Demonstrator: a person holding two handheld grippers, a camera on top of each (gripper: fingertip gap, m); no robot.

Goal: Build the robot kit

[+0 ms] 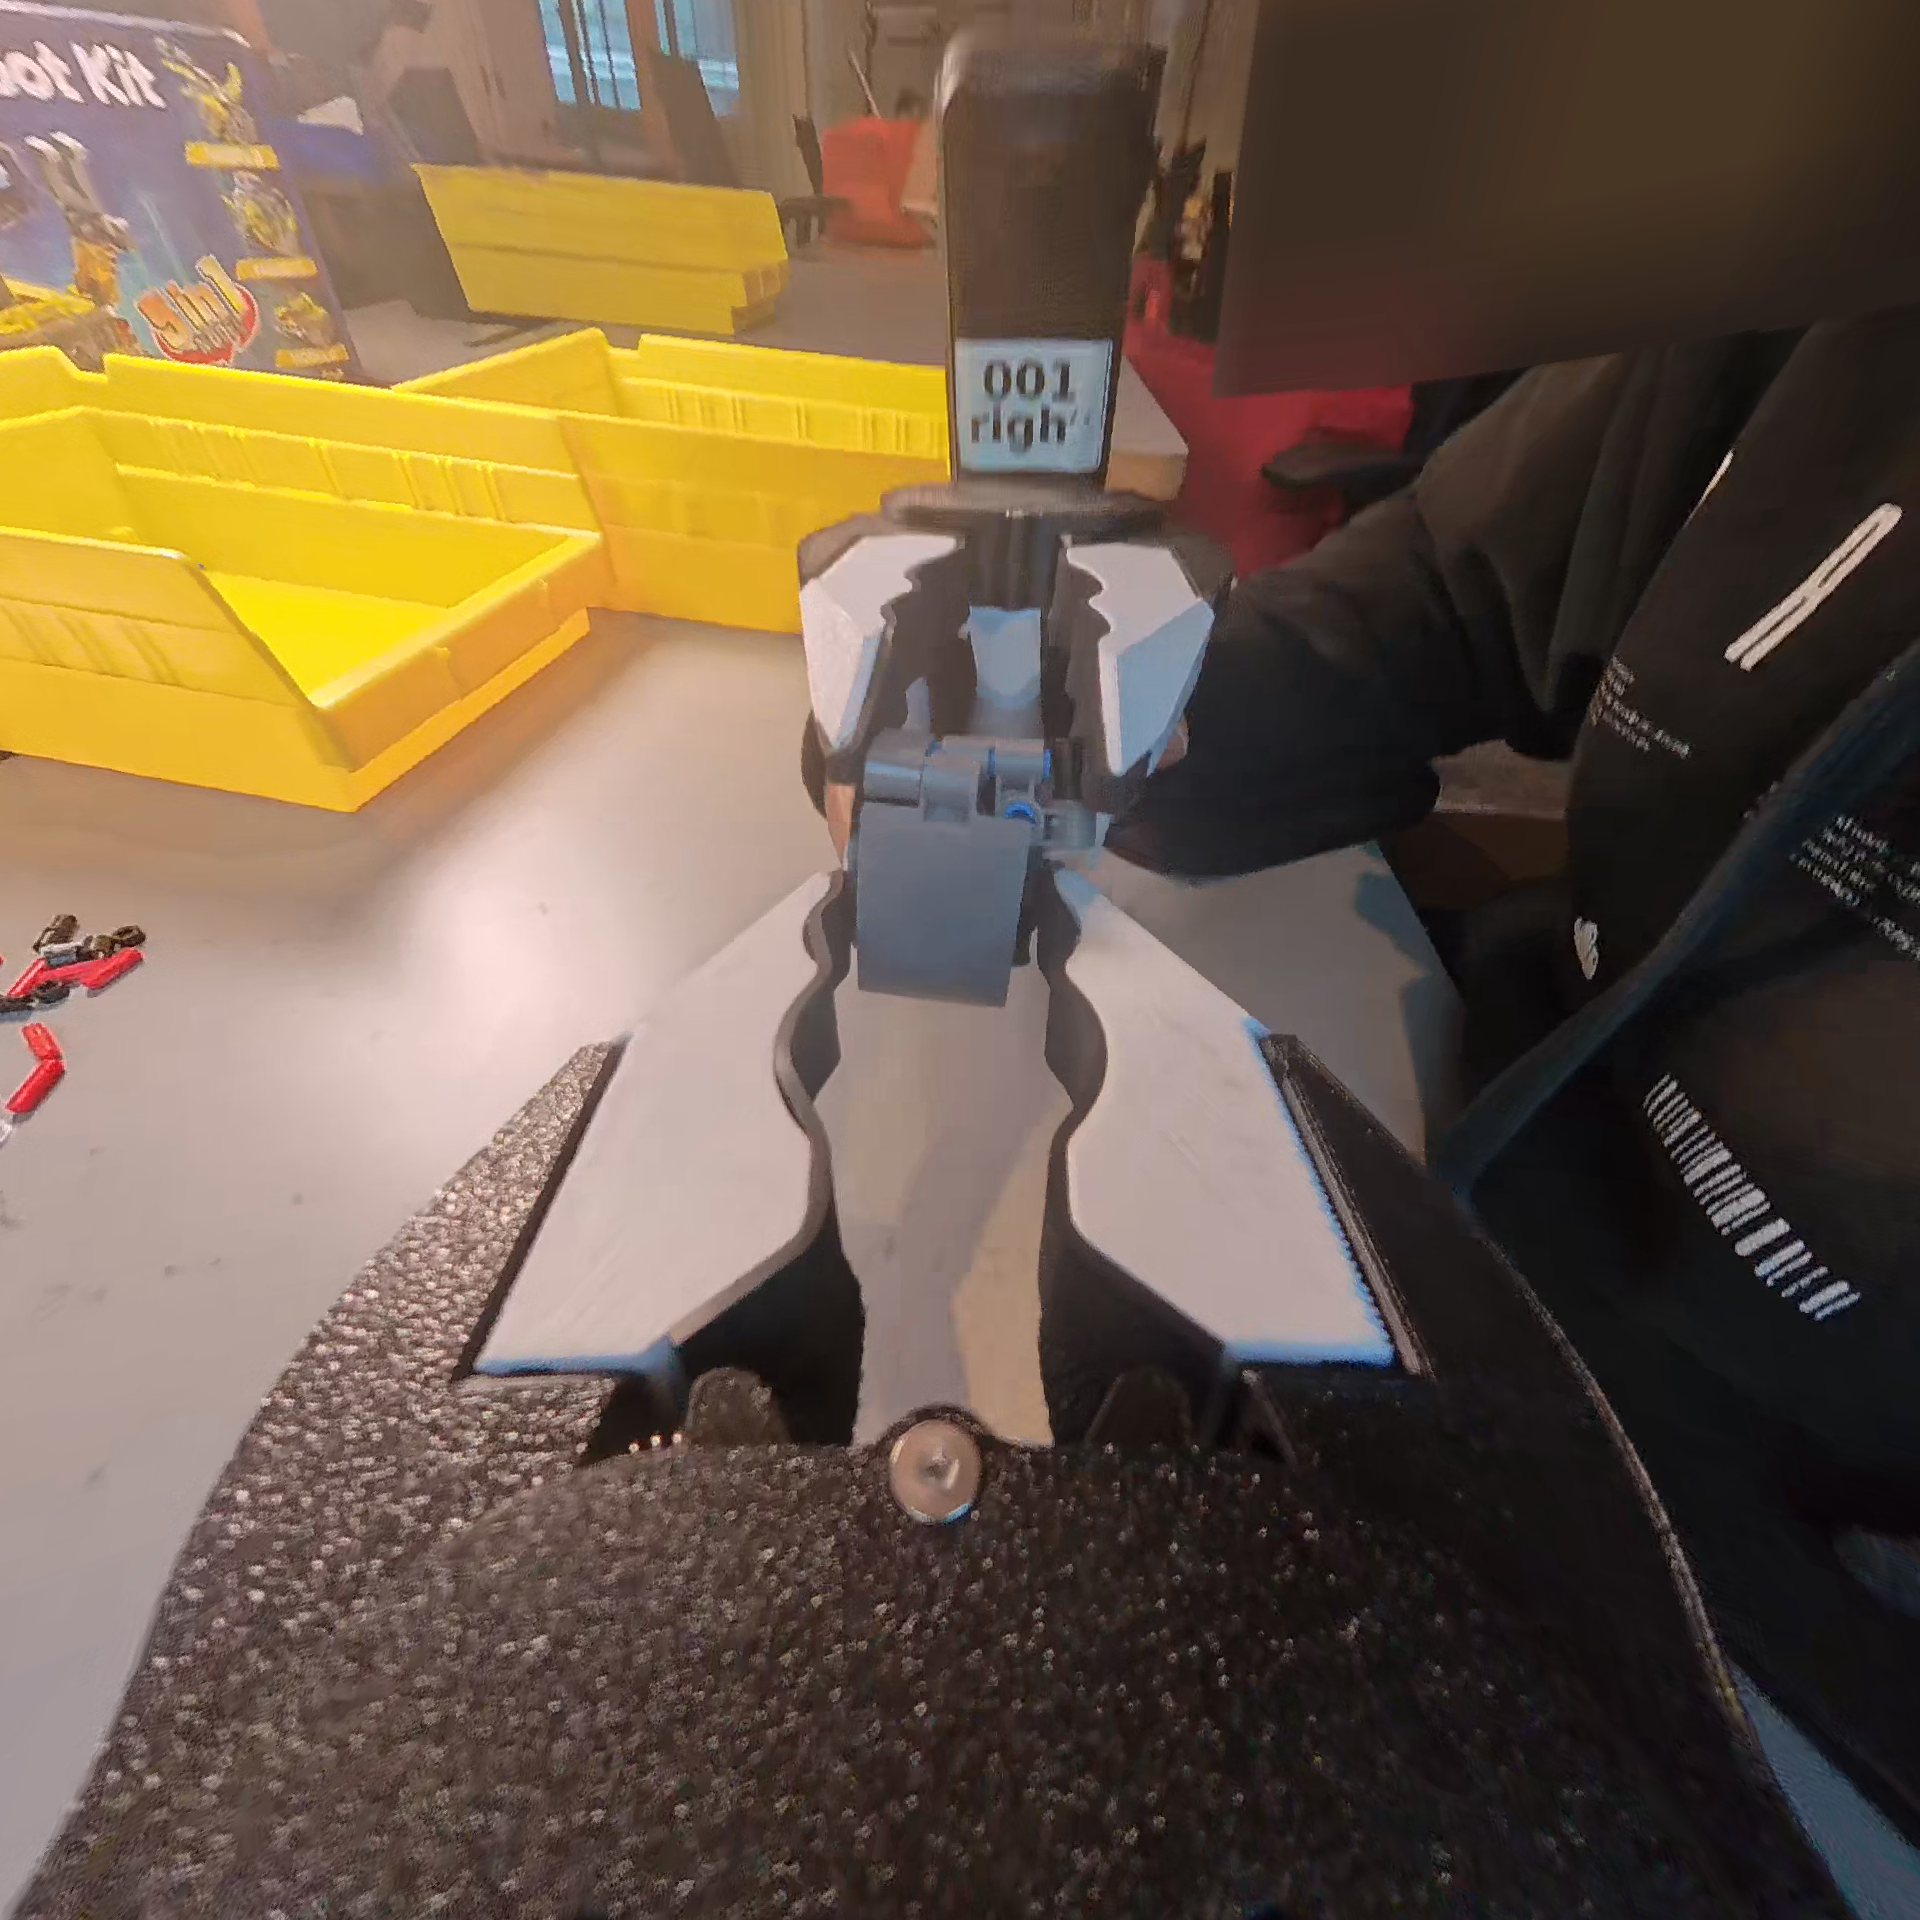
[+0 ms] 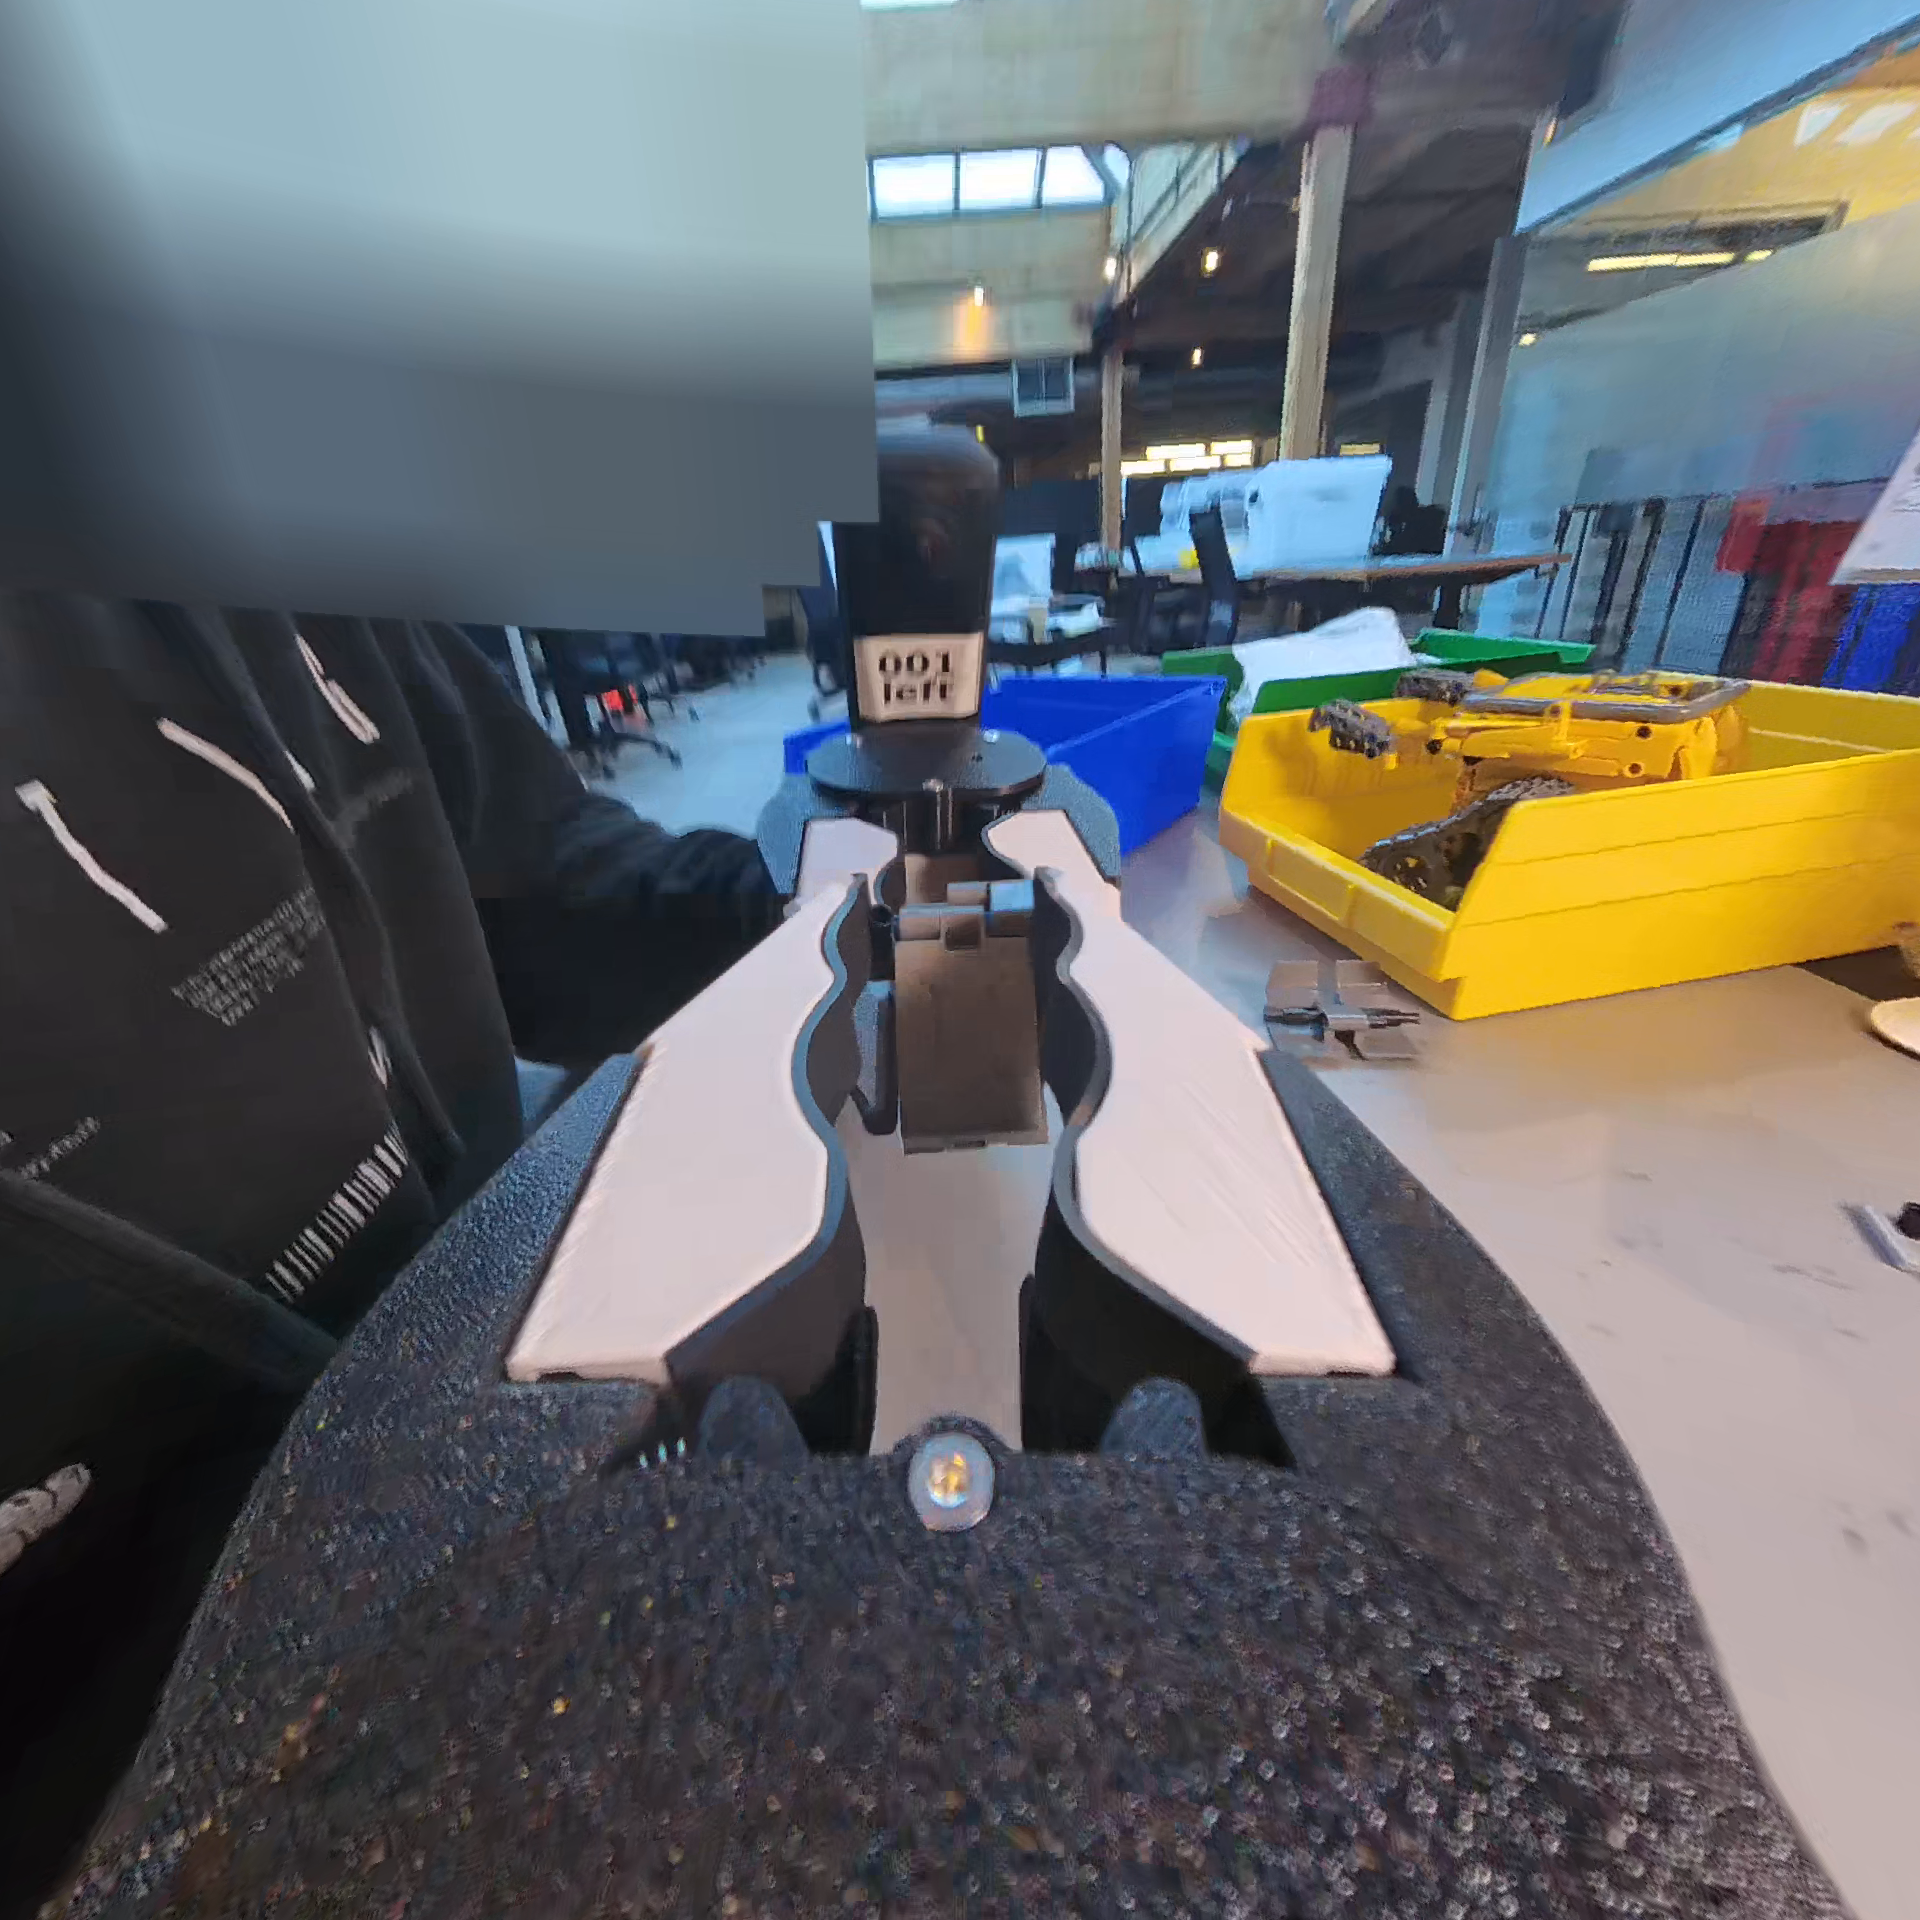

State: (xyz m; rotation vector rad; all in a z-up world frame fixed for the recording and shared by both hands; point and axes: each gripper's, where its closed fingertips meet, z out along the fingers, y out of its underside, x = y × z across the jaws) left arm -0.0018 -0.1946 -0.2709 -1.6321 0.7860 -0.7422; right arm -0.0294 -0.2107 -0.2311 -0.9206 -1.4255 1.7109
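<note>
A grey brick assembly (image 1: pixel 932 902) is hanging above the bench (image 1: pixel 312 1039) near its person-side edge, with the left gripper (image 1: pixel 935 935) and the right gripper (image 2: pixel 961 997) both closing on it from opposite ends, tips nearly meeting. Yellow bins (image 1: pixel 312 623) are sitting toward the far edge.

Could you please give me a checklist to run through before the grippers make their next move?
1. Hold of the left gripper on the grey brick assembly: ok, fingers closed on its sides.
2. Hold of the right gripper on its other end: ok, closed on it.
3. Is the blue pin fully seated: cannot tell, blurred.
4. Is the yellow bin away from both grippers: ok, off to the side.
5. Are the loose red and black parts out of the way: ok, lying apart on the table.
</note>
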